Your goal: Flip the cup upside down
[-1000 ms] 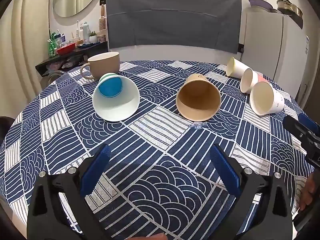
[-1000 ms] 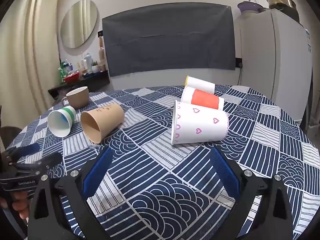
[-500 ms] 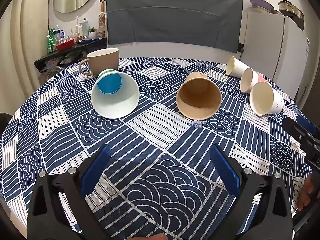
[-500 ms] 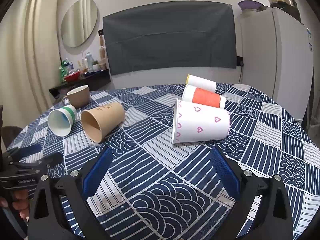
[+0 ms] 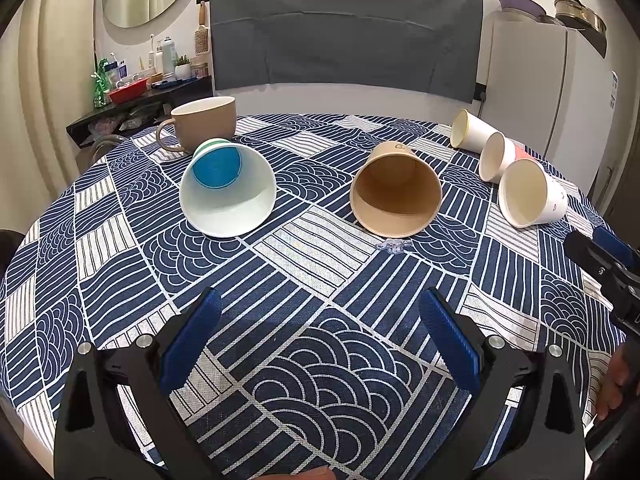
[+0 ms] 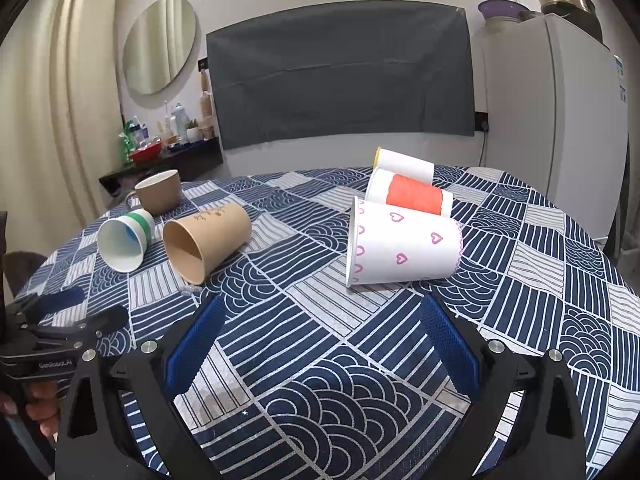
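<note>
Hovering low over the bench (image 5: 304,248) w/ both grippers, nothing grabbed. Left gripper (image 5: 320,316) has its jaws spread wide, just patterned cloth between the blue pads. Right gripper (image 6: 320,316) same deal, jaws wide and holding nothing.

Five paper cups all lying on their sides. From the left wrist cam: white cup w/ green stripes and blue bottom (image 5: 227,194) sits ahead of the left jaws and a bit left, mouth facing the cam. Brown paper cup (image 5: 396,196) is ahead and a bit right, mouth also toward the cam, w/ a tiny clear plastic bit (image 5: 394,245) on the cloth just in front of its rim. Tan ceramic mug (image 5: 202,124) stands upright behind the striped cup, near the far left edge.

From the right wrist cam: white cup w/ pink hearts (image 6: 404,248) is closest, straight ahead of the right jaws, mouth pointing left. Behind it, touching or nearly, is the cup w/ the orange band (image 6: 412,196), then a plain white cup w/ yellow rim (image 6: 404,163) further back. Striped and brown cups are well off to the left of the right jaws.

Fridge (image 6: 560,120) behind the bench on the right, oval mirror (image 6: 160,44) on the wall left.
</note>
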Demonstrator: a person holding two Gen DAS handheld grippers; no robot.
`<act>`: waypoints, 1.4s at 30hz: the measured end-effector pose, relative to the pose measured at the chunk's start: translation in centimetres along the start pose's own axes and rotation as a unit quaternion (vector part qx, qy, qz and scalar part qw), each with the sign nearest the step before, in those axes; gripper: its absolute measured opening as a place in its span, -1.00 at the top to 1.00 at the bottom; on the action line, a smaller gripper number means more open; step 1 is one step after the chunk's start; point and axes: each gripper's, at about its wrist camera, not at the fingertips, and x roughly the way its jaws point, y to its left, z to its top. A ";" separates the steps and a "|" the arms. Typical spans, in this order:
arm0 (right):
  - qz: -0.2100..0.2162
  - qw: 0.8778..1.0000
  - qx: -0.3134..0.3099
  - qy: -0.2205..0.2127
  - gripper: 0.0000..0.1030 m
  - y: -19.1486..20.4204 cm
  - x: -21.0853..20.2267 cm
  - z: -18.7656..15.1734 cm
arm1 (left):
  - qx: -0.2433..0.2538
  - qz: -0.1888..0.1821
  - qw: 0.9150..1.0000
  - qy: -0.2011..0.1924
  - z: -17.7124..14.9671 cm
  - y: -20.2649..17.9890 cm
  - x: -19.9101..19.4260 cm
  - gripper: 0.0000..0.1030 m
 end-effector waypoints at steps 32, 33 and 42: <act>0.001 1.000 0.000 0.000 -0.82 0.1 0.0 -0.1 | -0.007 -0.001 1.000 0.001 0.0 0.1 0.0 -0.88; 0.001 1.000 0.001 0.000 -0.82 0.1 0.0 -0.2 | -0.008 -0.002 1.000 0.002 0.0 0.1 0.0 -0.88; 0.004 1.000 0.001 0.001 -0.82 0.3 0.0 -0.2 | -0.014 0.013 1.000 -0.003 0.0 0.2 -0.1 -0.88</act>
